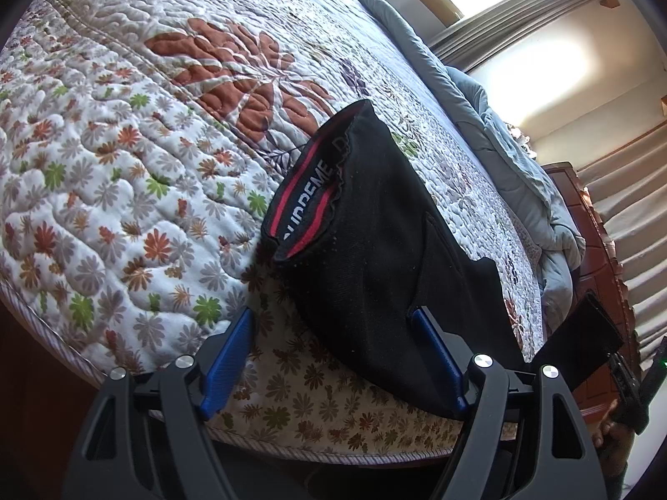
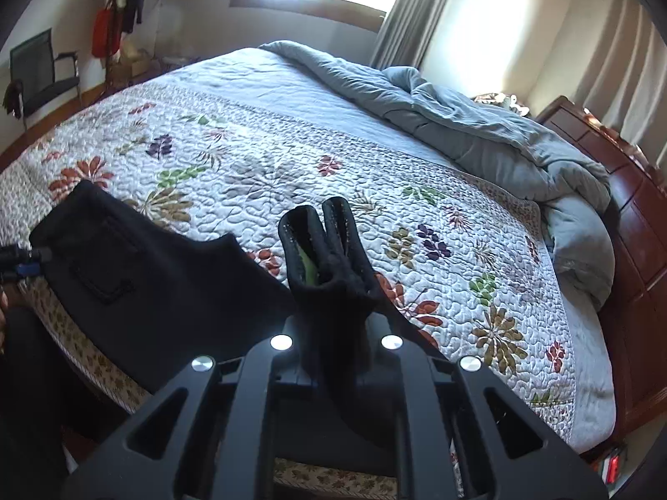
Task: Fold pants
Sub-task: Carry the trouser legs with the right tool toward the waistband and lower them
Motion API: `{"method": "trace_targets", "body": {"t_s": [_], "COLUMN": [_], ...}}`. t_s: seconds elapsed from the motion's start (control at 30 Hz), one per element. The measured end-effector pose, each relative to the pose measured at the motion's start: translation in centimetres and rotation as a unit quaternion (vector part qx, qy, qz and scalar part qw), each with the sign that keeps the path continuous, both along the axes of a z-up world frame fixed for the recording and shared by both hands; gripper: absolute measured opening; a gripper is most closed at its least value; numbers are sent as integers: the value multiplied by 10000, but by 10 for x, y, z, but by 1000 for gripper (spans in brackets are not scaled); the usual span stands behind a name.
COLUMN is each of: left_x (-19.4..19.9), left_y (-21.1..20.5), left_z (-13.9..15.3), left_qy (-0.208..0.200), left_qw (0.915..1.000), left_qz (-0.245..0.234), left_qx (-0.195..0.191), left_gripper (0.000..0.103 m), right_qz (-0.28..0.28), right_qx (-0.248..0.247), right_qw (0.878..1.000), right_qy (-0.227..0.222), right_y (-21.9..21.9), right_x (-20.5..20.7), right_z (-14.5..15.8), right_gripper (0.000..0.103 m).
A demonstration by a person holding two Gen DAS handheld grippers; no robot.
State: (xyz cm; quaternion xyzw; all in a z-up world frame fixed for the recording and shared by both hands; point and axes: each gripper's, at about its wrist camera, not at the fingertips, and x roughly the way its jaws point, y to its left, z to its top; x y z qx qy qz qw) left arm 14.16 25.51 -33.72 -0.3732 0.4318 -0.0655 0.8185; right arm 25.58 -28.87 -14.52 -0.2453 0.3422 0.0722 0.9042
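Pants [image 1: 375, 258] drape over the quilt [image 1: 125, 146], right fingers [image 2: 354, 379] pinching bunched cuffs, left fingers [image 1: 233, 358] spread wide beside the waistband.

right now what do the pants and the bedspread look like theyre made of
Pants: black matte knit, probably jersey; it drapes softly, with a woven-looking red-striped elastic waistband. Bedspread: quilted, padded fabric, likely cotton; puffy stitched ridges and a printed floral pattern show.
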Motion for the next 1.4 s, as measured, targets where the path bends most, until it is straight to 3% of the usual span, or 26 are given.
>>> {"method": "trace_targets", "body": {"t_s": [0.4, 1.07, 1.3, 1.4], "left_x": [4, 63, 69, 71], "left_y": [-28, -148, -162, -172], "left_z": [4, 28, 35, 38], "left_qy": [30, 111, 105, 102], "left_qw": [10000, 9992, 9991, 9992], "left_qz": [2, 78, 84, 72], "left_qx": [-83, -378, -401, -381], "left_gripper": [78, 78, 78, 78], "right_qz": [231, 702, 884, 1020], "right_qx": [-526, -1223, -1839, -2242], "right_qw": [9981, 9894, 9787, 9691], "right_qy": [227, 345, 233, 160], "right_y": [31, 58, 68, 73], "right_x": [3, 12, 4, -2], "right_z": [-47, -102, -127, -144], "right_gripper": [10, 10, 11, 21]}}
